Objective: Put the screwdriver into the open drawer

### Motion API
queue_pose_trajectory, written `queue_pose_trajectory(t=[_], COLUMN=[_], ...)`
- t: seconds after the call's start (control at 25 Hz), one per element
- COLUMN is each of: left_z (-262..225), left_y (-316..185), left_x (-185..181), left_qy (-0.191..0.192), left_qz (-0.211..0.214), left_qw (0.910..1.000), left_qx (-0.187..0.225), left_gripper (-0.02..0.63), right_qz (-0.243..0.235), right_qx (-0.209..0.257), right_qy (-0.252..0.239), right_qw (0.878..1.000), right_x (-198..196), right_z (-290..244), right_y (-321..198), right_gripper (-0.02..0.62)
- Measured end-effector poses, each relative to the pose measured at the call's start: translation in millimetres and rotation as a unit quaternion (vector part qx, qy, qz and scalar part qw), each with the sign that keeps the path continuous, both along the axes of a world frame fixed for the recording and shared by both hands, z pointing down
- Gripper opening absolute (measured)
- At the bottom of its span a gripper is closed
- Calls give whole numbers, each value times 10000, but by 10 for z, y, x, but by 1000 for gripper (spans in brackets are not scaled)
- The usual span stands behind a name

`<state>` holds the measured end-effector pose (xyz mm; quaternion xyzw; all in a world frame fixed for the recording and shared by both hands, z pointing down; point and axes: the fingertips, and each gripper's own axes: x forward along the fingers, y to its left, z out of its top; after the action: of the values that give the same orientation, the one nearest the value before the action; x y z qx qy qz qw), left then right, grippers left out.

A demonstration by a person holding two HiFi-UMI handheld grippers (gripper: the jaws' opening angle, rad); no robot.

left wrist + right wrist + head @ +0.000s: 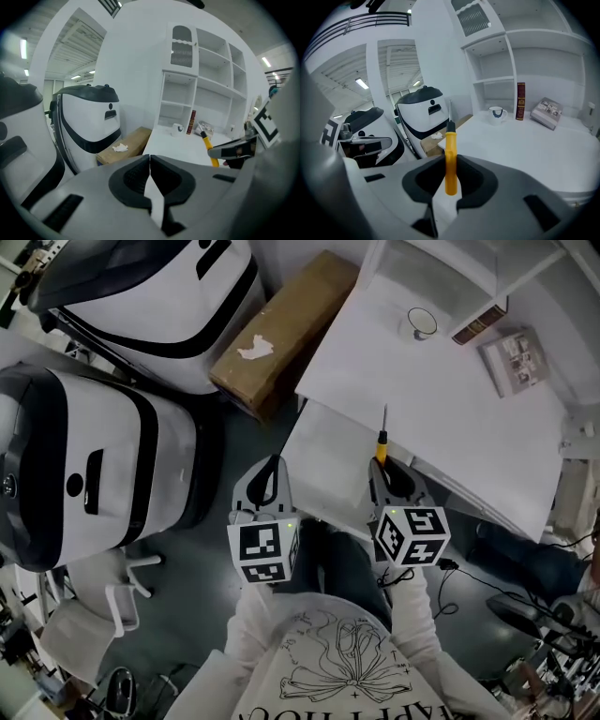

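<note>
A screwdriver [382,442] with a yellow handle [450,159] and a thin metal shaft is clamped between the jaws of my right gripper [389,474], pointing forward over the near edge of the white desk [441,399]. In the right gripper view the handle stands upright between the dark pads of the right gripper [450,176]. My left gripper [270,474] hangs beside it on the left, over the dark floor, shut with nothing in it [150,176]. Below the desk's near edge a white slab [323,460] juts out, possibly the open drawer. In the left gripper view the screwdriver [208,145] shows at the right.
Two big white machines with black trim [103,456] stand at the left, with a cardboard box [281,329] against the desk's left side. A mug [422,322], a book [478,322] and a packet [514,357] sit at the desk's back, under white shelves [206,89].
</note>
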<state>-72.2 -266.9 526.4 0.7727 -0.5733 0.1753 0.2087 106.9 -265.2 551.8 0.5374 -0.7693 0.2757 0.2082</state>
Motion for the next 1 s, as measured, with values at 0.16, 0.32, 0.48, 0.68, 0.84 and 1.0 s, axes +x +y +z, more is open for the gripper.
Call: queue_pose_trajectory(t=[0.16, 0.32, 0.48, 0.68, 0.84, 1.0], left_z=[185, 359, 542, 761, 873, 973], left_y=[-19, -12, -30, -17, -47, -75], left_x=[14, 31, 62, 120, 147, 160], left_qy=[-23, -14, -51, -46, -37, -40], left_qz=[3, -74, -132, -235, -292, -319], left_qw=[9998, 9992, 9983, 9966, 9957, 9950], left_qx=[-188, -398, -559, -787, -884, -947], left_gripper=[6, 6, 6, 6, 6, 6], right_qz=[-213, -432, -736, -1120, -1258, -1382], right_qx=[-279, -663, -972, -1364, -1689, -2039], right_qy=[7, 61, 228, 337, 353, 414], right_qw=[9994, 9968, 9923, 9837, 9769, 9683], right_x=[-29, -40, -67, -90, -86, -85], right_z=[273, 593, 915, 1276, 1581, 1934], right_y=[-36, 6, 34, 120, 145, 171], right_gripper=[69, 69, 69, 69, 69, 69])
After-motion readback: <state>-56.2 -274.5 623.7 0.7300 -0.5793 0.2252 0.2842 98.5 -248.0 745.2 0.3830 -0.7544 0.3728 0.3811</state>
